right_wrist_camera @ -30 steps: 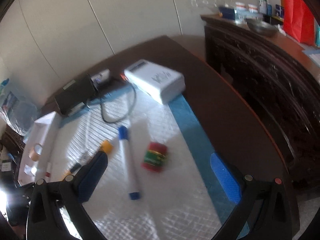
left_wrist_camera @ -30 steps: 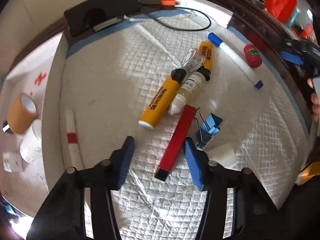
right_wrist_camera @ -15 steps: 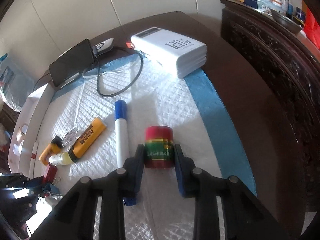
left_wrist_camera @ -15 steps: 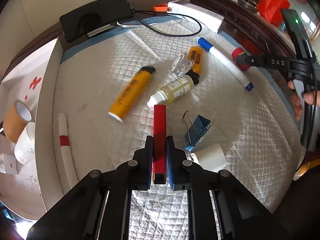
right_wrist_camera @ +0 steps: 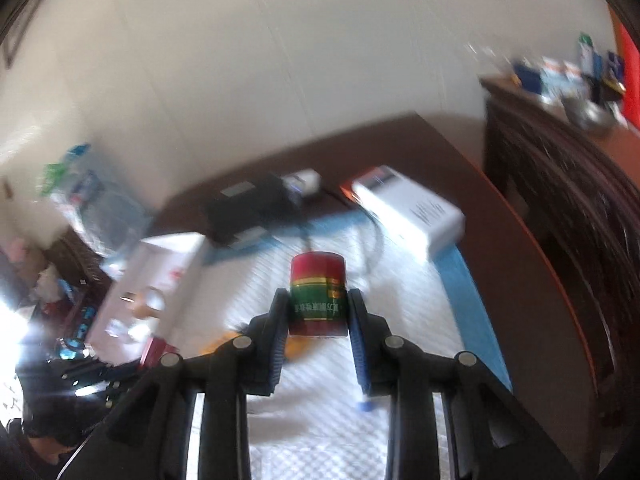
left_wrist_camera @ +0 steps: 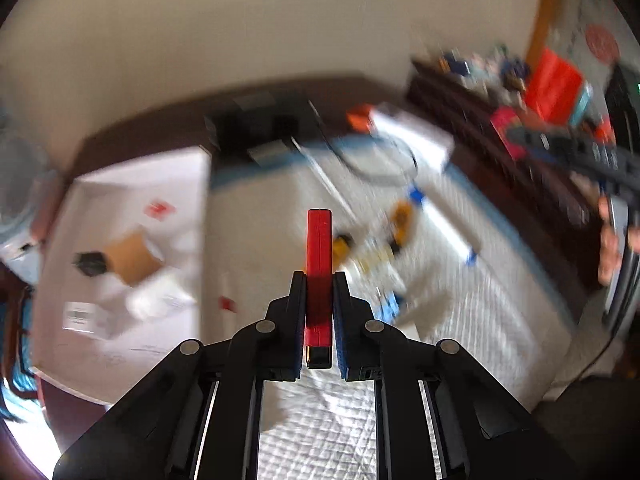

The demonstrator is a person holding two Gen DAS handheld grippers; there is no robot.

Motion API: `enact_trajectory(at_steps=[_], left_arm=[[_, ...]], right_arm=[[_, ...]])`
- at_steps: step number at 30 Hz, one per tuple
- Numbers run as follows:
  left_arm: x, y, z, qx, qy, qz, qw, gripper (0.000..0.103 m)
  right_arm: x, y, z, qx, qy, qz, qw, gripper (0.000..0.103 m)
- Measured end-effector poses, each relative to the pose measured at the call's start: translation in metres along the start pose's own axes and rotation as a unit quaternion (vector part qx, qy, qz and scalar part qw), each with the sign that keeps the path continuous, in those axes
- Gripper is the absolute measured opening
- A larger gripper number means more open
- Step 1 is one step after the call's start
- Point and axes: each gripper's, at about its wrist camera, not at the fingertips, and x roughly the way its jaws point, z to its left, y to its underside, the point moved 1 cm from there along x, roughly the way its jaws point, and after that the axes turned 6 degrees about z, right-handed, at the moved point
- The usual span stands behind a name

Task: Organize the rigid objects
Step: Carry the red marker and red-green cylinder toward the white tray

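Note:
My left gripper is shut on a flat red stick and holds it lifted above the white quilted mat. My right gripper is shut on a small red jar with a green label, also lifted above the mat. On the mat, blurred, lie a yellow tube, a small bottle, a blue binder clip and a white marker with blue caps. A white box tray at the left holds a brown tape roll and small white items.
A white power bank, a black phone and a cable lie at the table's far side. A dark wooden cabinet stands at the right. A plastic bag sits beyond the tray. Both views are motion-blurred.
Both grippers closed on their objects on the mat, then lifted them. The left one has raised the red stick; the right one has raised the red jar.

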Motion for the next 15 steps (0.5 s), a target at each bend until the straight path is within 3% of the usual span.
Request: enact_trajectory(at_steps=[3,6,15], left_arm=[[-0.052,-0.009,0.017,-0.027,-0.014,-0.063,0.9975,0.011],[-0.085,-0.01,0.03,-0.042,-0.031,-0.098,0.9938,0.012],[-0.104,0.016,0.055,-0.077,-0.042,-0.099,0.9912,0.012]], right_arm=[[-0.034,-0.012,0.03,-0.025,-0.04,-0.042,0.998,0.028],[-0.054,-0.017,0.058,-0.058,-0.067,-0.076,0.993,0.028],[-0.035,-0.015,0.103,-0.098,-0.113,-0.057,0.987,0.028]])
